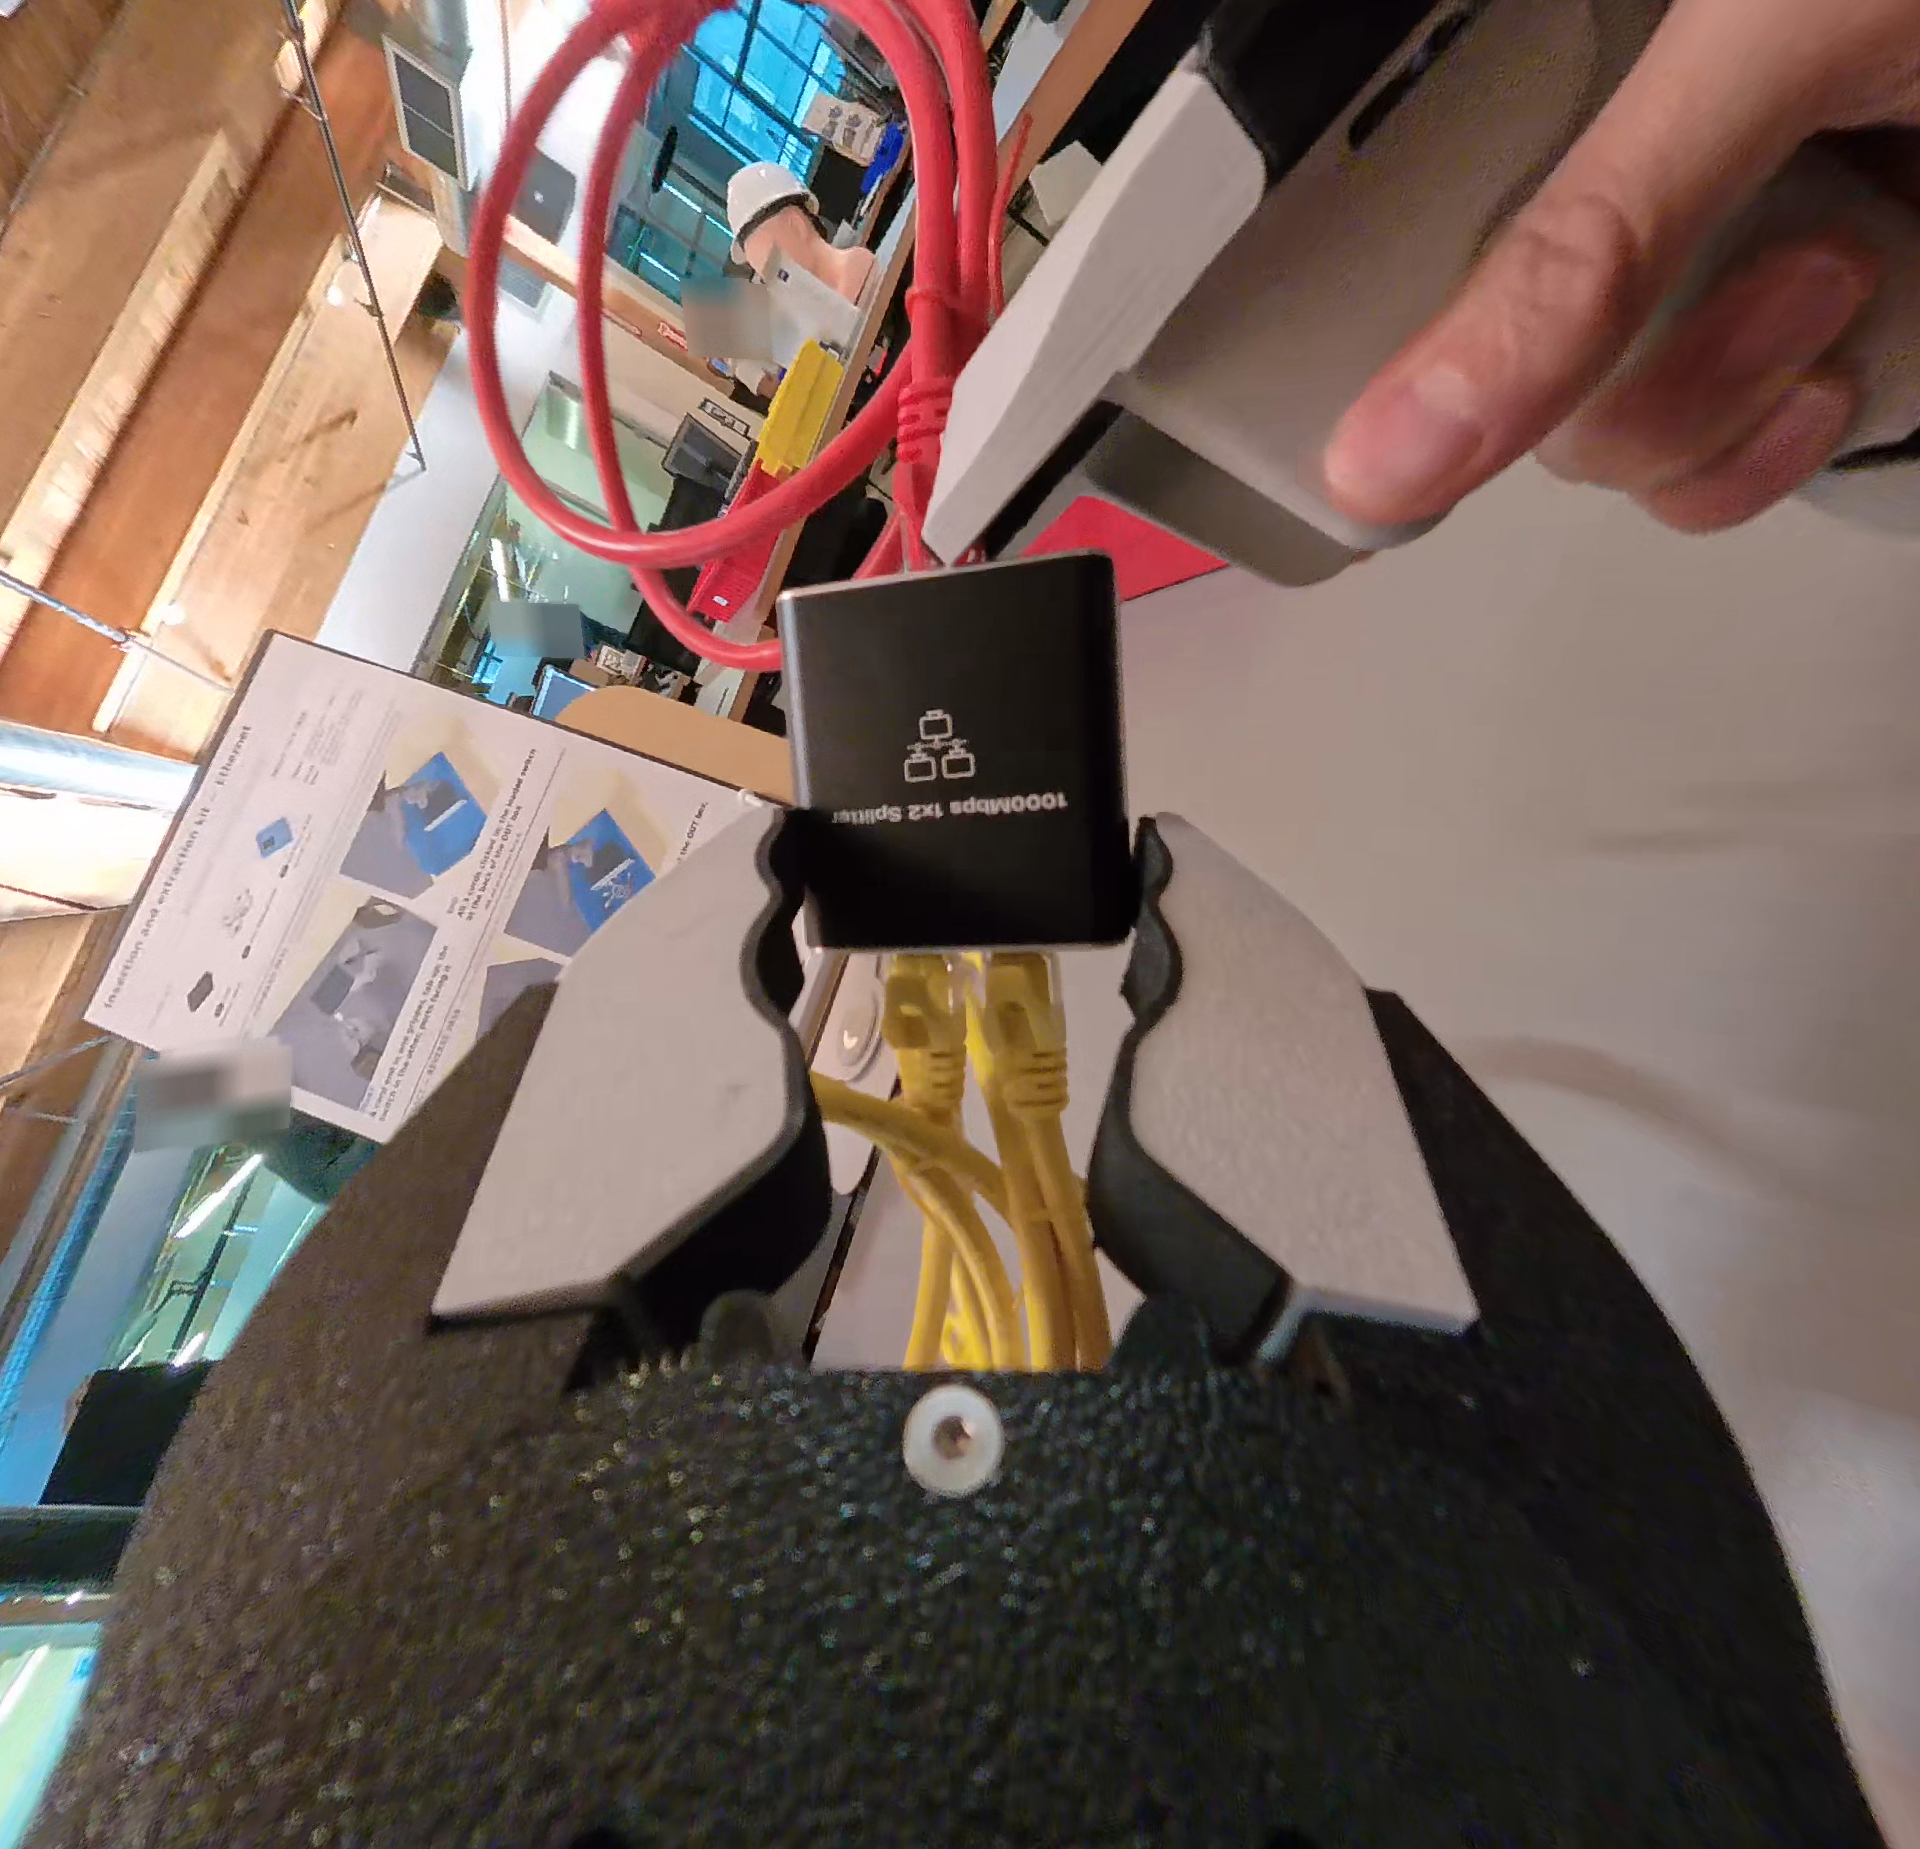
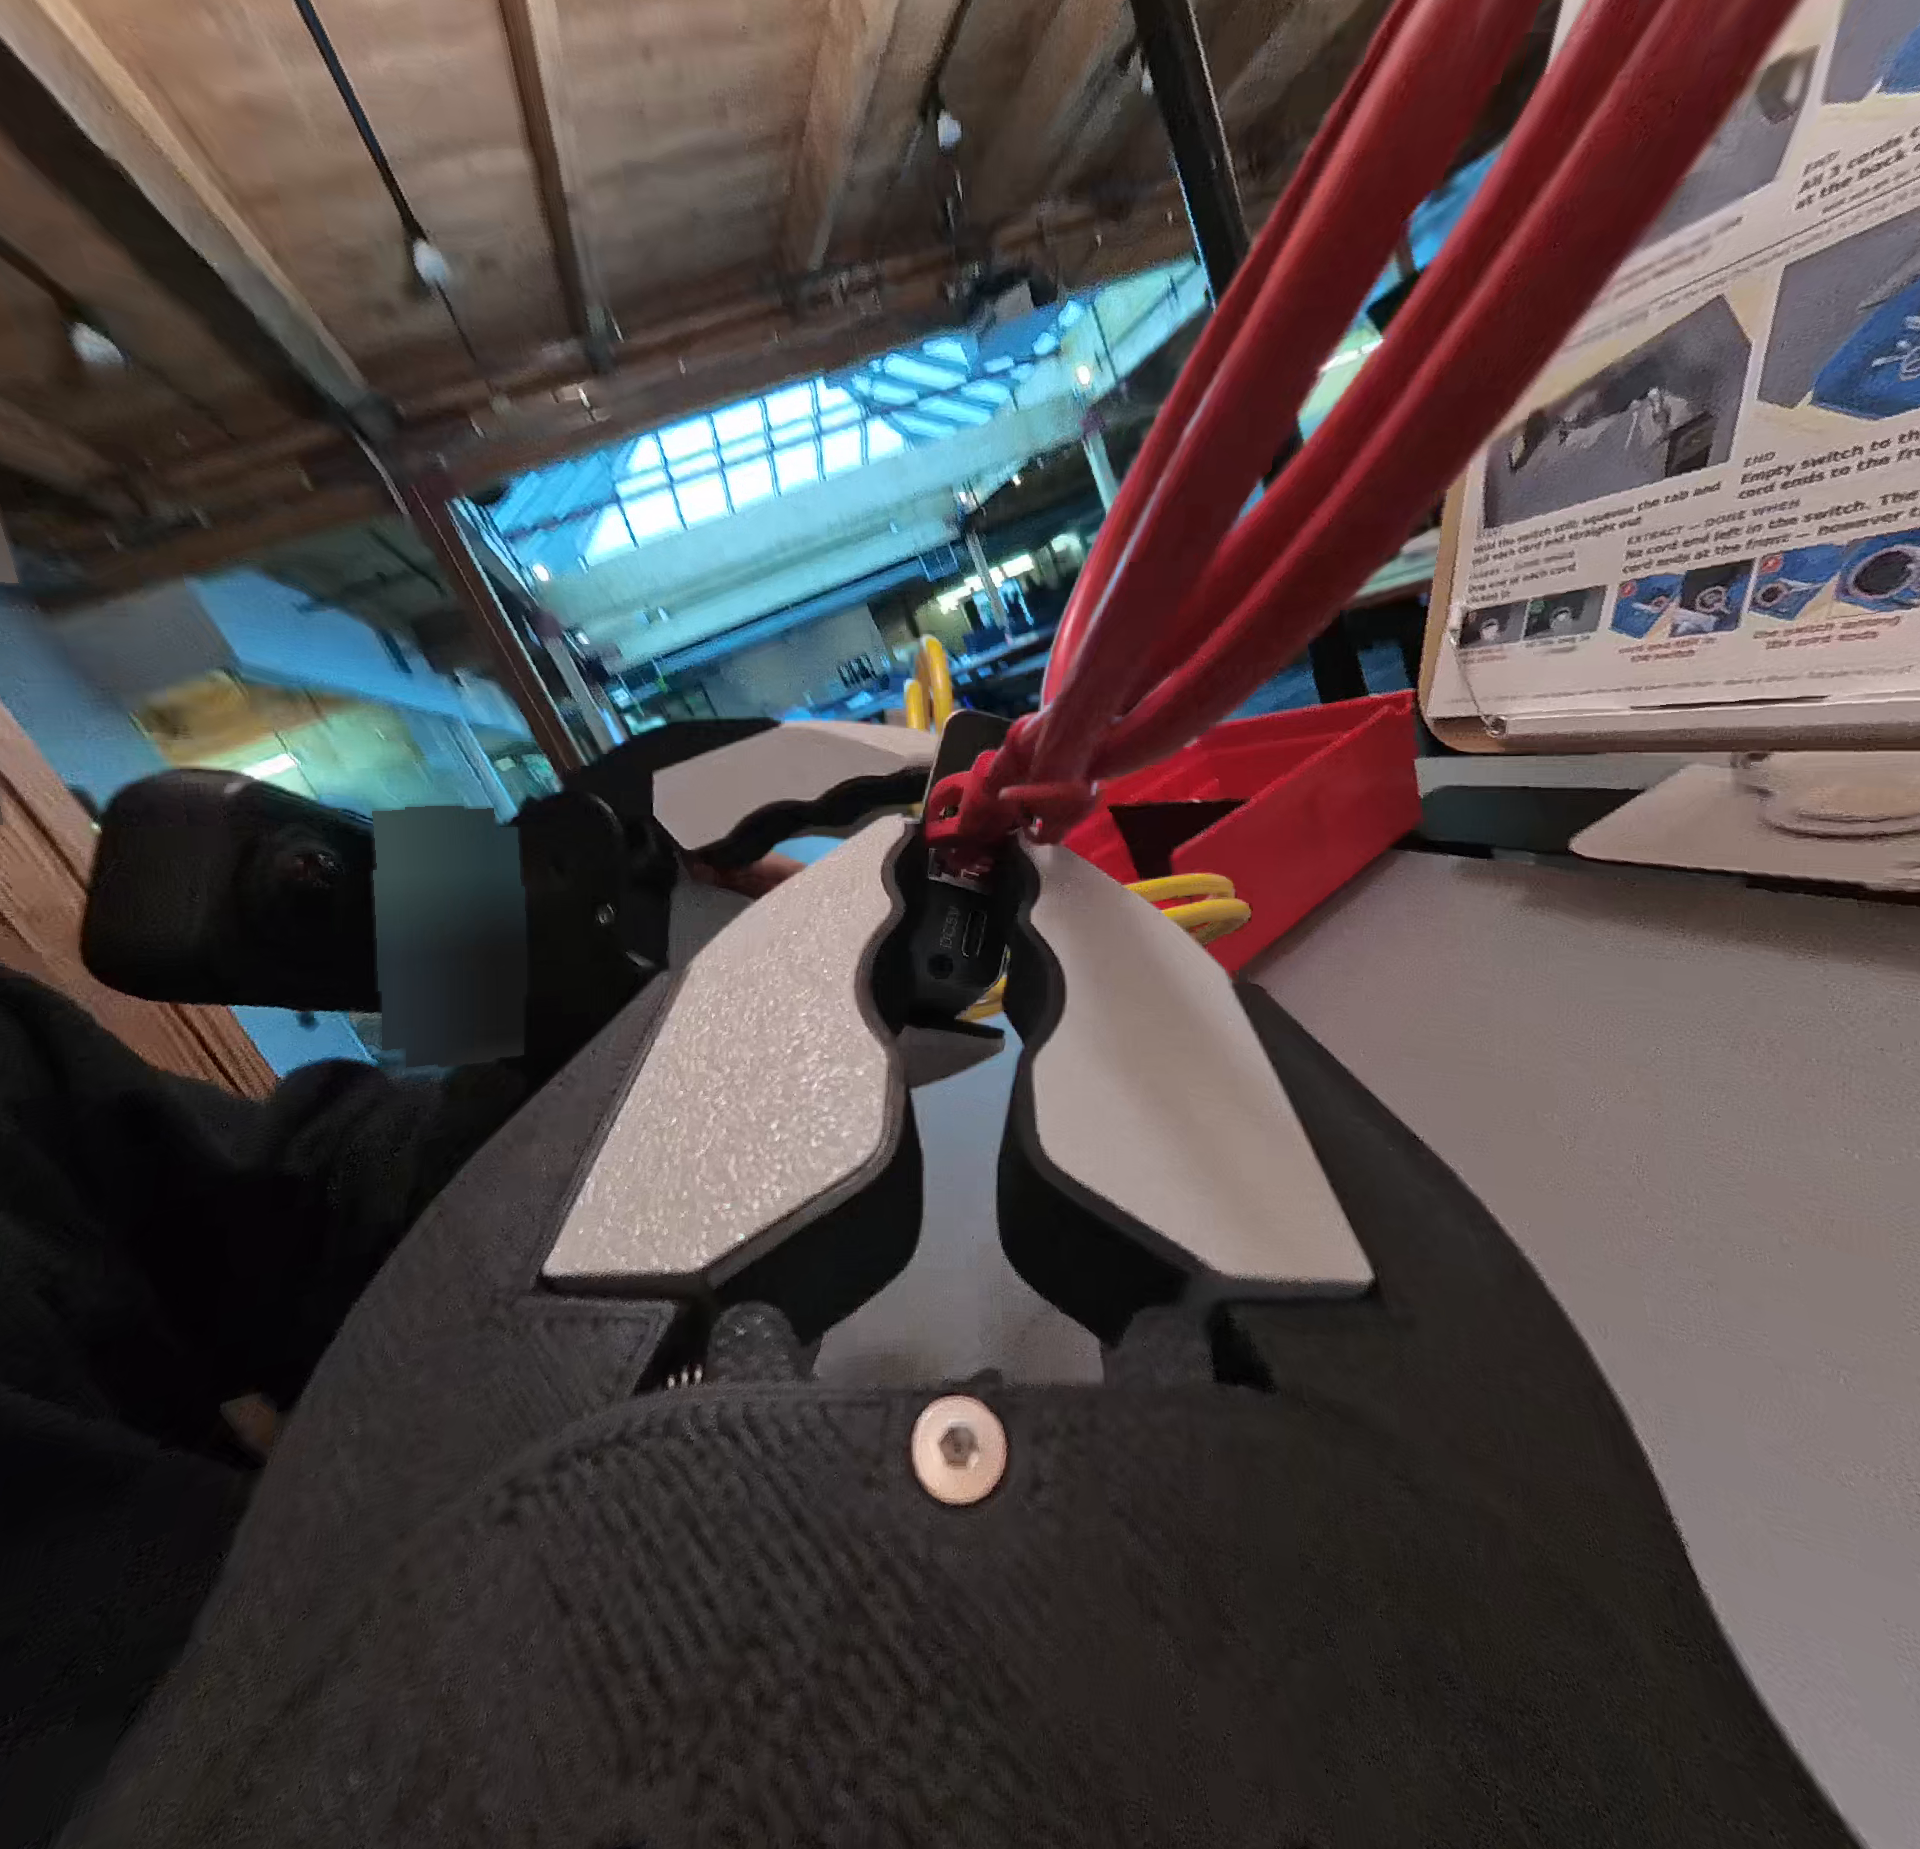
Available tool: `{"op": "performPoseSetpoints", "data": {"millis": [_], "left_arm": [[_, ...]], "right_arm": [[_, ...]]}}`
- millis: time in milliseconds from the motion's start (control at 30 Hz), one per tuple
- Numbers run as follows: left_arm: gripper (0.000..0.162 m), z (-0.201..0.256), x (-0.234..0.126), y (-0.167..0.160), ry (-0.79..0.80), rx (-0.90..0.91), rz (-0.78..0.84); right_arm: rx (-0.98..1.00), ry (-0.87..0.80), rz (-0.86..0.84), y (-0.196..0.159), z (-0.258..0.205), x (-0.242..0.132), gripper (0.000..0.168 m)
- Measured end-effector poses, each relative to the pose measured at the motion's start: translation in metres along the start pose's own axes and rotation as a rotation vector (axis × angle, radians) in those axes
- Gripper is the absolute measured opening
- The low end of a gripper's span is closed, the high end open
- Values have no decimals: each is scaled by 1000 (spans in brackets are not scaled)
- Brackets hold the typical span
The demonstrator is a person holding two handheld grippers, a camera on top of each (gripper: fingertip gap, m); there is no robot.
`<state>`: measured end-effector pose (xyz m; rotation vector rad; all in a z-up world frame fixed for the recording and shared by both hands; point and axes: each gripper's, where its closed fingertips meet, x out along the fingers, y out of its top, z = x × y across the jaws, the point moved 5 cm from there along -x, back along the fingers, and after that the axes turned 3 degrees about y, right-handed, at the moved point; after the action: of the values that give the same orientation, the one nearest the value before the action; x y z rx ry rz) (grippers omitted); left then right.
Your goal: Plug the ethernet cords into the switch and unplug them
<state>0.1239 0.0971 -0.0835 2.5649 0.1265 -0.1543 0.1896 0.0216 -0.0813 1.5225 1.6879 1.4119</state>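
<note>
My left gripper (image 1: pixel 961 864) is shut on the near end of the black switch (image 1: pixel 951 698) and holds it above the grey table. Two yellow ethernet cords (image 1: pixel 997 1041) are plugged into the switch's near side and run back between my fingers. A red cord's plug (image 1: pixel 920 417) meets the switch's far end, and its coil hangs in the air beyond. My right gripper (image 2: pixel 971 843), held by a hand, is shut on that red plug (image 2: pixel 961 812) right at the switch's end face (image 2: pixel 956 937). It shows at upper right in the left wrist view (image 1: pixel 966 532).
A printed instruction sheet (image 1: pixel 343 864) stands at the table's edge, and it also shows in the right wrist view (image 2: pixel 1714 449). A red bin (image 2: pixel 1278 812) sits on the grey table (image 2: pixel 1558 1072) behind the switch, with yellow cord loops (image 2: pixel 1184 906) beside it. The left gripper (image 2: pixel 790 791) shows beyond. The left gripper's tips are roughly 4 cm from the right gripper's.
</note>
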Motion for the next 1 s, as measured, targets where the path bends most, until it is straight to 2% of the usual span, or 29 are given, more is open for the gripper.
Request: {"op": "performPoseSetpoints", "data": {"millis": [100,233,433,533,700,900,1000], "left_arm": [[61,-1,0,0,21,19,-3],[61,-2,-3,7,43,90,-1],[60,-3,-3,5,54,79,19],[60,-6,-6,7,53,56,69],[61,-12,-11,8,-30,-33,132],[60,-9,-11,7,-100,-51,144],[60,-6,-13,6,-194,-123,159]], "right_arm": [[-58,-32,-50,3,-3,0,14],[140,54,53,2,1,-3,14],[82,34,76,2,-4,-1,13],[-33,17,103,5,-12,1,14],[-188,37,153,12,-19,-5,18],[-182,78,131,8,-22,-3,21],[-198,95,133,6,-22,-3,18]]}}
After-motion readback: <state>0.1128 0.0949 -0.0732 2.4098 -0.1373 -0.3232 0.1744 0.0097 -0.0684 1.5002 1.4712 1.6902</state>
